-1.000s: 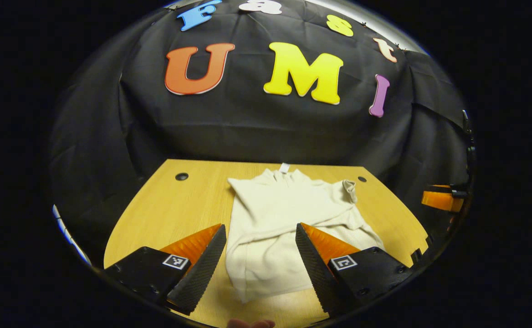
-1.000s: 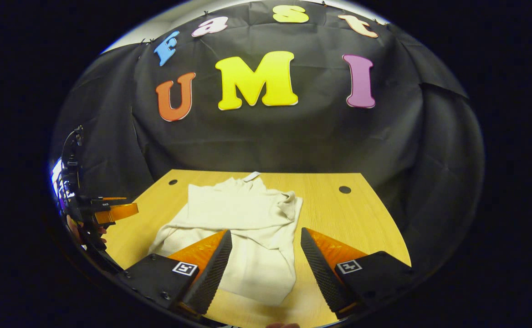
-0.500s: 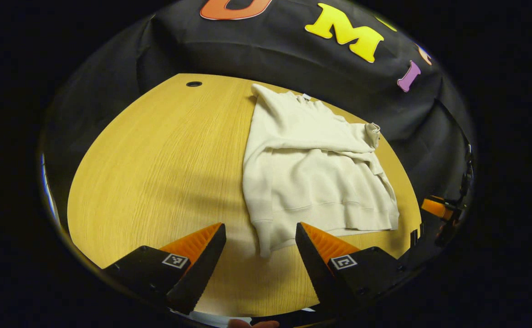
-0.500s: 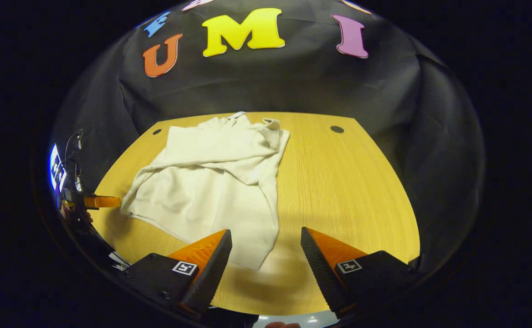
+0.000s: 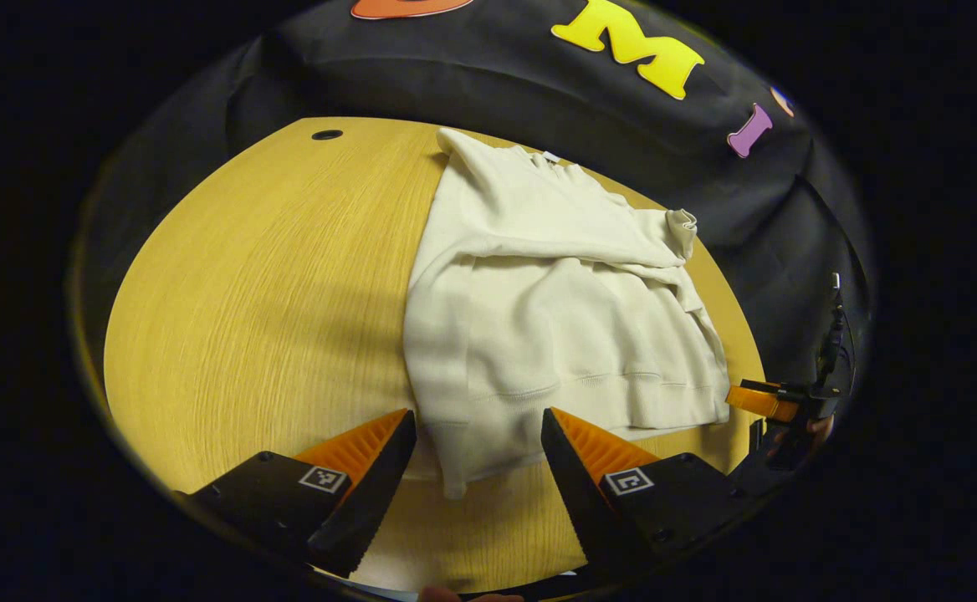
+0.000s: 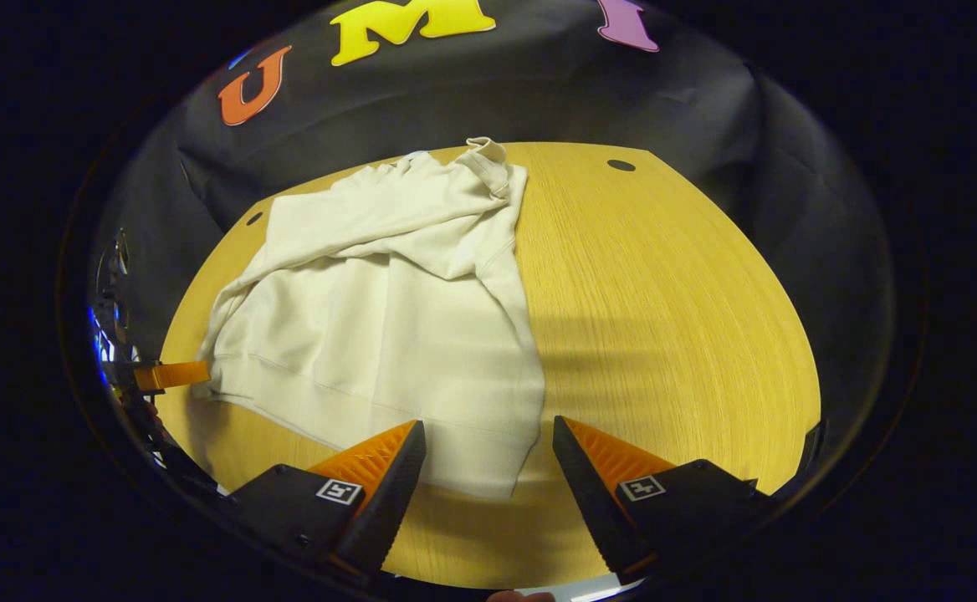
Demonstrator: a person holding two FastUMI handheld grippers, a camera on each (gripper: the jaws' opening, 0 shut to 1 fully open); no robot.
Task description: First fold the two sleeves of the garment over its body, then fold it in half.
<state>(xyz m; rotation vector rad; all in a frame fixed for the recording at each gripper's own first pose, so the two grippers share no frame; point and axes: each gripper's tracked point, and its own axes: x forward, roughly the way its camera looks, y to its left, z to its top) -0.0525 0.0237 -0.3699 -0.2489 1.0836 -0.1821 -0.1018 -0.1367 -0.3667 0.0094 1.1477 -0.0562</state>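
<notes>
In the left gripper view, the left gripper [image 5: 476, 456] is held above the wooden table [image 5: 246, 301] with its jaws spread wide and nothing between them. The cream sweatshirt [image 5: 555, 318] lies flat ahead of the jaws, and its near left hem corner [image 5: 455, 477] reaches into the gap between the two fingers, though it cannot be told if the cloth is touched. Both sleeves appear to be folded already over the body, and one cuff [image 5: 682, 227] is seen standing up far ahead, to the right of the jaws. The other gripper [image 5: 760, 400] is seen well off to the right, just beside the opposite hem corner. A risk is judged here: if only the top layer of the hem is pinched, the lower layer may stay on the table and the half fold would come out uneven. In the right gripper view, the right gripper [image 6: 488, 468] is also held with its jaws wide apart and empty, and it is tilted downward toward the table [image 6: 664, 293]. The sweatshirt [image 6: 388, 326] lies ahead and to the left of the jaws, and its near right hem corner [image 6: 501, 481] sits in the gap between the fingers. The left gripper [image 6: 172, 374] is seen far to the left, at the other hem corner. If the two corners are lifted at different moments, the folded sleeves may be pulled loose.
</notes>
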